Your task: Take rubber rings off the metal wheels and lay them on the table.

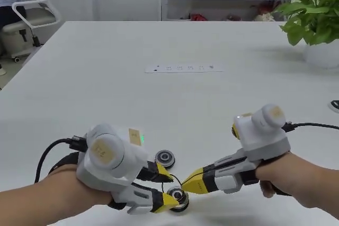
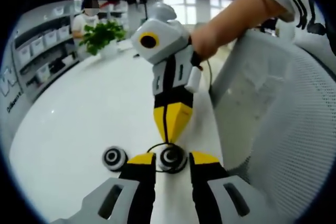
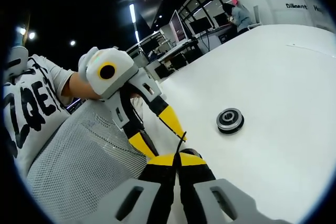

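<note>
A small metal wheel [image 1: 179, 198] sits between the yellow fingertips of my left gripper [image 1: 170, 188], which is shut on it just above the white table [image 1: 159, 99]. The left gripper view has the same wheel [image 2: 172, 158] between the jaws of the left gripper [image 2: 172, 161]. My right gripper [image 1: 186, 182] meets it from the right, shut on a thin black rubber ring [image 1: 170, 177] that is pulled partly away from the wheel. The ring [image 2: 156, 147] loops out from the right gripper [image 2: 169, 134]. A second wheel [image 1: 164, 158] with its ring on lies flat nearby.
A potted plant [image 1: 313, 17] stands at the table's far right. A flat power strip [image 1: 184, 68] lies mid-table. An office chair [image 1: 25, 22] is off the far left corner. A mesh chair back [image 2: 273, 124] is close behind the grippers.
</note>
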The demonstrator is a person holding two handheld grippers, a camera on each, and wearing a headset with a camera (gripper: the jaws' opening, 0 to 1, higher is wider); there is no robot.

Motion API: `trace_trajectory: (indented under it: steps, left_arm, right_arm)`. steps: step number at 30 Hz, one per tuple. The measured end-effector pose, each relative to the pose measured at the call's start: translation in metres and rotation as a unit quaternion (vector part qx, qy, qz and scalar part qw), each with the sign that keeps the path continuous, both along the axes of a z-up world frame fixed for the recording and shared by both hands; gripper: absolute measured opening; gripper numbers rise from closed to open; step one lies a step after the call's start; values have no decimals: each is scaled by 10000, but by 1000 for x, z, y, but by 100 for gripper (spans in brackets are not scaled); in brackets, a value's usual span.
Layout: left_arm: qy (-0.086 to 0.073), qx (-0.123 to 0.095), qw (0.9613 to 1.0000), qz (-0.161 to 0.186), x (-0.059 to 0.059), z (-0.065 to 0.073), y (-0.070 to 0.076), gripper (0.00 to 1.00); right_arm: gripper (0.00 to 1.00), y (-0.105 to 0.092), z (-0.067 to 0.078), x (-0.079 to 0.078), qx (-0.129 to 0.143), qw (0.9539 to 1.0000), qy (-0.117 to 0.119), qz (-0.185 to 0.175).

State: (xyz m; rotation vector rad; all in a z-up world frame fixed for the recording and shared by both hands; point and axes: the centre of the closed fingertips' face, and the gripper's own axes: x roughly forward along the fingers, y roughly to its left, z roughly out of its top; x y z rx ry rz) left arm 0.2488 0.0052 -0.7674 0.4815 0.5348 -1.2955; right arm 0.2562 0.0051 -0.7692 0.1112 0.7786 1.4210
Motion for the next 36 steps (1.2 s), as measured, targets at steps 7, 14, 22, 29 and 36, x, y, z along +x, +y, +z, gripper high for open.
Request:
trace_trajectory:
  steps: [7,14,22,29,36]
  left_arm:
    - [-33,-121,9999,29,-4,9,5,35]
    - [-16,-236,9996,124,-5,16,12,44]
    - [21,-291,9992,273,-4,20,25,52]
    - [1,-341,9984,441,-3,23,40,56]
    - [-49,-338,9970,689,-1,26,62,59]
  right_arm:
    - [0,2,5,0,33,10000,-8,3]
    - [0,5,10,1,79,10000,-28,1]
    - [0,14,19,4,152,9999,-76,-10]
    - [0,27,20,8,153,9998,-123,24]
    - [0,43,19,12,124,9996,-211,109]
